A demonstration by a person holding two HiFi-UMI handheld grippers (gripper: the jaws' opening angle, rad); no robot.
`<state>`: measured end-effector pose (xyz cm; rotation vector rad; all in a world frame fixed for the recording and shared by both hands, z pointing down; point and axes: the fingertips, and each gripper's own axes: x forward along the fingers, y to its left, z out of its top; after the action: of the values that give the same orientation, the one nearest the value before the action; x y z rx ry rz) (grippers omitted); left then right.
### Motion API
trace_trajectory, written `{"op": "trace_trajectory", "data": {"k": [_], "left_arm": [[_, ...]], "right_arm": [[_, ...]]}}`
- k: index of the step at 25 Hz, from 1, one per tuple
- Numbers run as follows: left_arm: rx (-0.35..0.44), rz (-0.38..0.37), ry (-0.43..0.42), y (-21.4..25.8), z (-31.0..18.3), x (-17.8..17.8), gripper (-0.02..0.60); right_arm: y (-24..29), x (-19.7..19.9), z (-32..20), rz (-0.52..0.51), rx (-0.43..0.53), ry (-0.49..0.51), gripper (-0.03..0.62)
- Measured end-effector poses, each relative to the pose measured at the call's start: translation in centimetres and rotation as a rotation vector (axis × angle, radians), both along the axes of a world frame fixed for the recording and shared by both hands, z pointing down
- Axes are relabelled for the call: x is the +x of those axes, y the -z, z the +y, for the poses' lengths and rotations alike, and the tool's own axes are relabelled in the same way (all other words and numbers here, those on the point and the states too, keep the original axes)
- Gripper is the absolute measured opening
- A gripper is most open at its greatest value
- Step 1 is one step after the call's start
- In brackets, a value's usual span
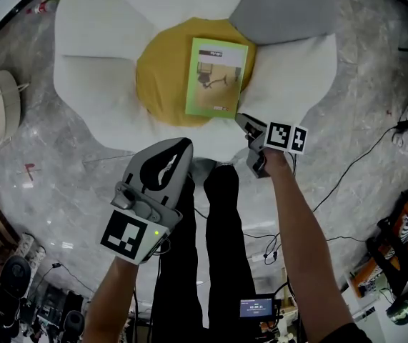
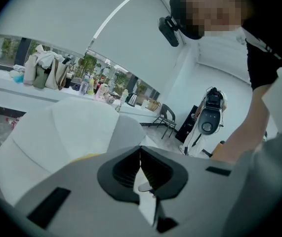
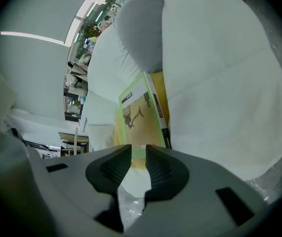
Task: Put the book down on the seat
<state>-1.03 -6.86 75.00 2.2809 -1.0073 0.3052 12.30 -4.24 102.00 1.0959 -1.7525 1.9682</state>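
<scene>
Book [image 1: 216, 77] — lies flat, cover up, on yellow centre cushion [image 1: 162, 77] of petal-shaped seat [image 1: 96, 41]; judged set down, resting on the cushion alone.
Right gripper [image 3: 138, 149] — jaws a narrow gap apart, pinching nothing; tilted down at the book's near corner, which sits just beyond the tips, probably just let go.
Left gripper [image 2: 140, 151] — jaws pressed together, empty; held back, well apart from the book, not needed for this step.
</scene>
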Motion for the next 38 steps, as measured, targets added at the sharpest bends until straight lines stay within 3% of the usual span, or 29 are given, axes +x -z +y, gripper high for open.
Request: {"op": "trace_trajectory", "data": {"k": [11, 18, 28, 32, 38], "left_arm": [[0.035, 0.013, 0.018, 5.6, 0.0, 0.2, 0.012], [0.063, 0.032, 0.036, 11.3, 0.6, 0.3, 0.012], [0.067, 0.019, 0.071, 18.9, 2.6, -1.6, 0.012], [0.062, 0.075, 0.115, 22.6, 2.3, -1.9, 0.012], [0.086, 0.096, 0.133, 27.7, 2.6, -2.2, 0.012]], "right_arm": [[6.2, 0.3, 0.3, 0.010, 0.031, 0.064, 0.017], [12.3, 1.6, 0.1, -0.013, 0.055, 0.056, 0.015], [24.4, 0.4, -0.5, -0.098, 0.106, 0.019, 0.015], [29.2, 0.2, -1.0, -0.117, 0.124, 0.023, 0.015], [37.2, -0.5, -0.7, -0.082, 0.194, 0.101, 0.015]]}}
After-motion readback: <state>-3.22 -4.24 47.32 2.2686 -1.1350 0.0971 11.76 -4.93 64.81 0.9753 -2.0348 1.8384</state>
